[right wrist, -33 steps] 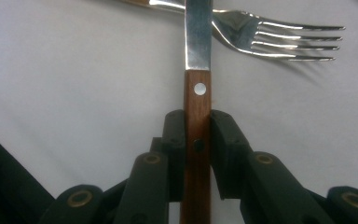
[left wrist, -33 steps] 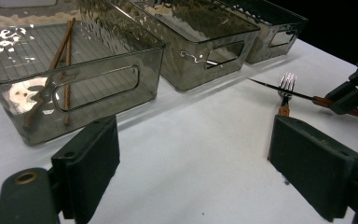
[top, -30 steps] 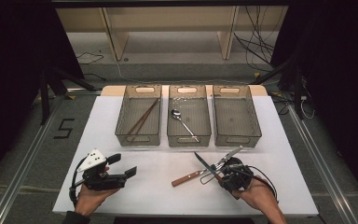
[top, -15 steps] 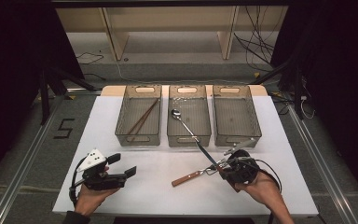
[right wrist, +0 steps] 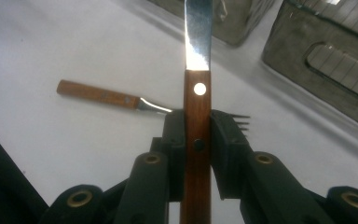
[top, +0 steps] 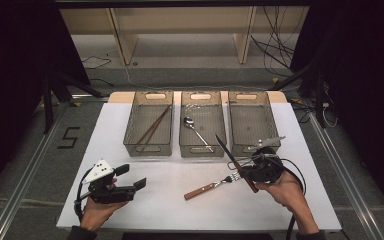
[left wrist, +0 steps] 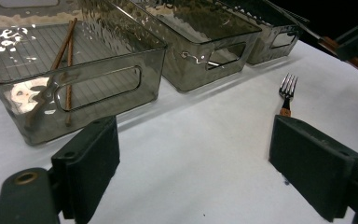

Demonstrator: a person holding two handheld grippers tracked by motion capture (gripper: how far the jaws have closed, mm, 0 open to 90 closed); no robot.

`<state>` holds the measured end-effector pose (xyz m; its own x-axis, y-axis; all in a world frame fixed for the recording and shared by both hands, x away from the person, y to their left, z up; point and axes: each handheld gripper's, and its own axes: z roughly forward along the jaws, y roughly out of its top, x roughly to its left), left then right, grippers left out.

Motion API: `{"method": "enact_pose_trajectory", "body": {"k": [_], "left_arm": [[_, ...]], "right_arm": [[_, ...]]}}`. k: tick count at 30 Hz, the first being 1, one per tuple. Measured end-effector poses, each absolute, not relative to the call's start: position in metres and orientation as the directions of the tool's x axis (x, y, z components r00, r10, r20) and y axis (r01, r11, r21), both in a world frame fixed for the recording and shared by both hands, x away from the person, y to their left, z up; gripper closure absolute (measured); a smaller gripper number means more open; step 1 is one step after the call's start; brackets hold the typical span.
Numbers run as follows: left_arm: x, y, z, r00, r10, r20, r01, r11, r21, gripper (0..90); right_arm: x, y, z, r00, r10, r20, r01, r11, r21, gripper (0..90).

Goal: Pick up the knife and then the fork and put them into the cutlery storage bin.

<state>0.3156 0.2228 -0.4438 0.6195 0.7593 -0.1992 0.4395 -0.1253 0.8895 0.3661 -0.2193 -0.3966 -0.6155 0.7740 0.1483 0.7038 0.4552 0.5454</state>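
Observation:
My right gripper is shut on the wooden handle of a knife, held off the white table with the blade slanting up and left toward the middle tray. In the right gripper view the knife handle sits upright between both pads of the gripper. A wood-handled fork lies flat on the table just below and left of that hand, its handle behind the jaws. My left gripper rests at the front left, open and with nothing in it.
Three clear trays stand in a row at the back: the left tray holds brown chopsticks, the middle tray a spoon, the right tray nothing. The fork's tines lie ahead of the left gripper.
The right hand has risen and shifted right with the knife, lifting it off the table beside the fork. The left hand has stayed put.

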Motion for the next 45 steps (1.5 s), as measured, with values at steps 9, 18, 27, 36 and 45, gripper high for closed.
{"method": "enact_pose_trajectory", "body": {"k": [9, 18, 27, 36, 45], "left_arm": [[0.316, 0.223, -0.444, 0.619, 0.760, -0.199, 0.439, -0.125, 0.890, 15.7], [0.316, 0.224, -0.443, 0.618, 0.761, -0.198, 0.435, -0.121, 0.892, 15.7], [0.315, 0.224, -0.443, 0.616, 0.761, -0.202, 0.434, -0.114, 0.894, 15.7], [0.315, 0.224, -0.443, 0.615, 0.763, -0.201, 0.427, -0.108, 0.898, 15.7], [0.315, 0.225, -0.443, 0.615, 0.762, -0.202, 0.424, -0.103, 0.900, 15.7]], "right_arm": [[0.384, -0.226, -0.386, -0.579, 0.799, 0.161, 0.711, 0.398, 0.580, 77.3], [0.407, -0.234, -0.374, -0.532, 0.830, 0.165, 0.719, 0.340, 0.606, 77.3], [0.429, -0.241, -0.367, -0.487, 0.857, 0.167, 0.730, 0.295, 0.617, 77.3], [0.454, -0.249, -0.361, -0.430, 0.885, 0.178, 0.747, 0.238, 0.621, 77.2], [0.478, -0.247, -0.364, -0.392, 0.904, 0.169, 0.766, 0.219, 0.604, 77.2]]}}
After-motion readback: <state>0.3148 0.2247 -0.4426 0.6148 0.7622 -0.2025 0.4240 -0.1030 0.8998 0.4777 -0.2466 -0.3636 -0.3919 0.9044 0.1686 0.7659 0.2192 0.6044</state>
